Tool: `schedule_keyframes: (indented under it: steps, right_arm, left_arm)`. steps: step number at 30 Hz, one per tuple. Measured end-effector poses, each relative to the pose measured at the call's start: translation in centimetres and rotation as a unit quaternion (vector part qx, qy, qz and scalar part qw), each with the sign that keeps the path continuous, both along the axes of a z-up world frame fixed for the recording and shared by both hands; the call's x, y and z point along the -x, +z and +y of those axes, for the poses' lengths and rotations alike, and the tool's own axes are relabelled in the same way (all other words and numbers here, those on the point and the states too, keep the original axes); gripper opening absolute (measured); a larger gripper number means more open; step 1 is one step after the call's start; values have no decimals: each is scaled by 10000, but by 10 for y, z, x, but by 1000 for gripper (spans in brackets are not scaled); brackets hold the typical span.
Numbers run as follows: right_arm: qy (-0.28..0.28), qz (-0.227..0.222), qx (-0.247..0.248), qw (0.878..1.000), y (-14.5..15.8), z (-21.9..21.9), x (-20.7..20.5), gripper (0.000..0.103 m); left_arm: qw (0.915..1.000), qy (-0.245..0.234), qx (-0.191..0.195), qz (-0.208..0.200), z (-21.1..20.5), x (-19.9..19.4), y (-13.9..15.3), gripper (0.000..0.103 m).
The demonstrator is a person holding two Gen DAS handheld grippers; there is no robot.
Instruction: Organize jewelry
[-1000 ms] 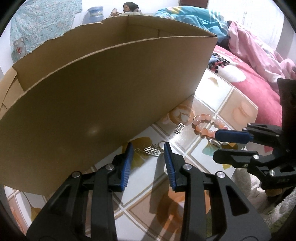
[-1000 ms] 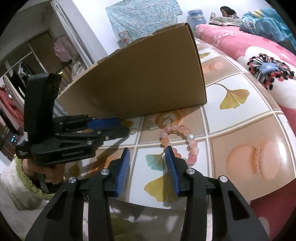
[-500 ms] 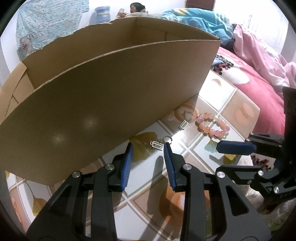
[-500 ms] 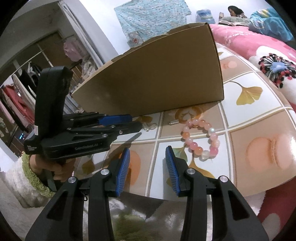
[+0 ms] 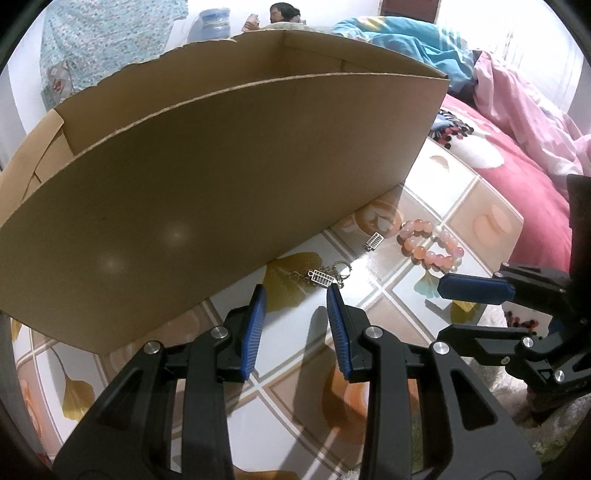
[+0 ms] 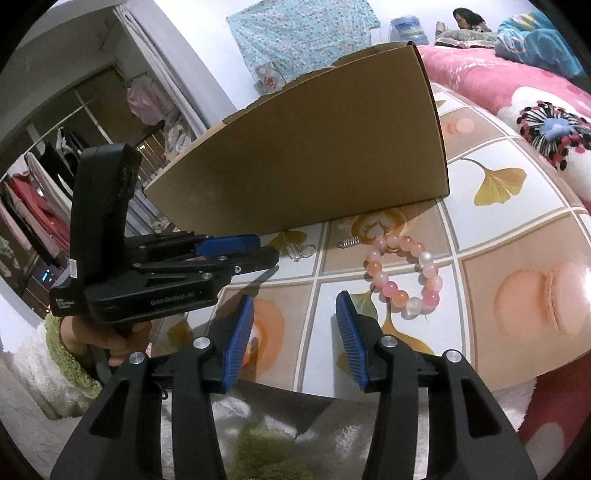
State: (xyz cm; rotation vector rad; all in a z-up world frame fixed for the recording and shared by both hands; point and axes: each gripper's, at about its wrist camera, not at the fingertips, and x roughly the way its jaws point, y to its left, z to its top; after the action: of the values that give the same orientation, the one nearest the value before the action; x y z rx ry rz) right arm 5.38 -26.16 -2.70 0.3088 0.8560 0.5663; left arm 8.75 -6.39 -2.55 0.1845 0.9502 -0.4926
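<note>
A pink bead bracelet point(image 5: 430, 245) point(image 6: 404, 273) lies on the patterned tabletop point(image 6: 487, 221) in front of a big open cardboard box point(image 5: 221, 177) point(image 6: 314, 166). A silver keyring charm point(image 5: 325, 275) point(image 6: 301, 253) lies at the box's foot, just beyond the fingertips of my left gripper point(image 5: 295, 295) point(image 6: 269, 249), which is open with nothing in it. A second small silver charm point(image 5: 373, 242) point(image 6: 349, 243) rests between keyring and bracelet. My right gripper point(image 6: 294, 301) point(image 5: 441, 312) hovers near the table's front edge. Its jaws are opening with nothing between them, and the bracelet lies ahead to their right.
A pink flowered bed cover point(image 6: 517, 85) and blue and pink bedding point(image 5: 517, 99) lie behind the table on the right. A person point(image 5: 280, 9) sits far back. Clothes hang on a rack point(image 6: 44, 192) at the left. A hand in a fluffy sleeve point(image 6: 55, 354) holds the left gripper.
The right jaws have spread wider and the bracelet now sits farther right of them. The left gripper has drawn back slightly, so the keyring charm lies beyond its tips instead of between them.
</note>
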Motion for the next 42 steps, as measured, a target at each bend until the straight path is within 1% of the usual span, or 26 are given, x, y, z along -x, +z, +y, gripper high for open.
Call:
schedule_keyframes:
  steps: [4,17,23,33,37,42]
  right_arm:
    - [-23,-21,32,10000,0,0,2,46]
    - [-61,-17,100,9999,2,0,4,46]
    - [-63,7,125,9999,1,2,2,46]
    - [-136,82,86,9998,-4,-3,1,46]
    - [-135,94,109,9998,-4,-2,-1,46]
    - [-129,101,126,9998,-5,-1,-3,46]
  left_arm:
    - [10000,-46,1,-21,-3,-1,0,32]
    - [10000,64,46,27,3,1,-2,32]
    - [9997,182,188,39,8,1,-4,32]
    - [9998,-17,191,-42,-6,-1,0,32]
    - [9998,-110,126,-79,-12,-4,-1,32]
    - [9997,-157,-146,-147,-17,-8,-5,31]
